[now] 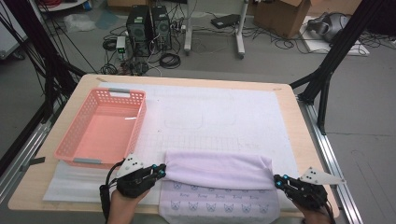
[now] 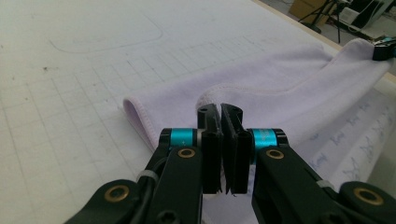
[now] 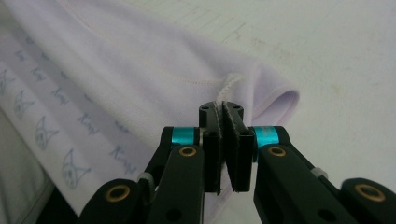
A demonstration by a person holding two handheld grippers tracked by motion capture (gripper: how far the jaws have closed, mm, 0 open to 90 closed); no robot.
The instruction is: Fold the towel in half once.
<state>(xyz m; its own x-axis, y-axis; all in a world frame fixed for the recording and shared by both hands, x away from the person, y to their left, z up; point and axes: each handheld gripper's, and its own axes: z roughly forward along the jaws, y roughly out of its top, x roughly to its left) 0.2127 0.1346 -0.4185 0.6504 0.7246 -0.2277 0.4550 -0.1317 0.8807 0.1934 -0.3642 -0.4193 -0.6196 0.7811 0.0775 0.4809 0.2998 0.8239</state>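
Lilac towel (image 1: 218, 170) lies at the near edge of the table (image 1: 289, 100), its plain side folded over the cat-print side, fold line toward the far side.

Risk: the pinched corners may slip out if the two hands pull apart unevenly, and the fold would skew or collapse. The grip on each hem looks shallow.

Left gripper (image 1: 162, 171) clenched on the towel's left corner; hem sits between its fingers (image 2: 208, 122). Right gripper (image 1: 277, 180) likewise clamps the right corner, stitched edge caught at its fingers (image 3: 211, 116).

Pink basket (image 1: 74, 135) well apart, far left.
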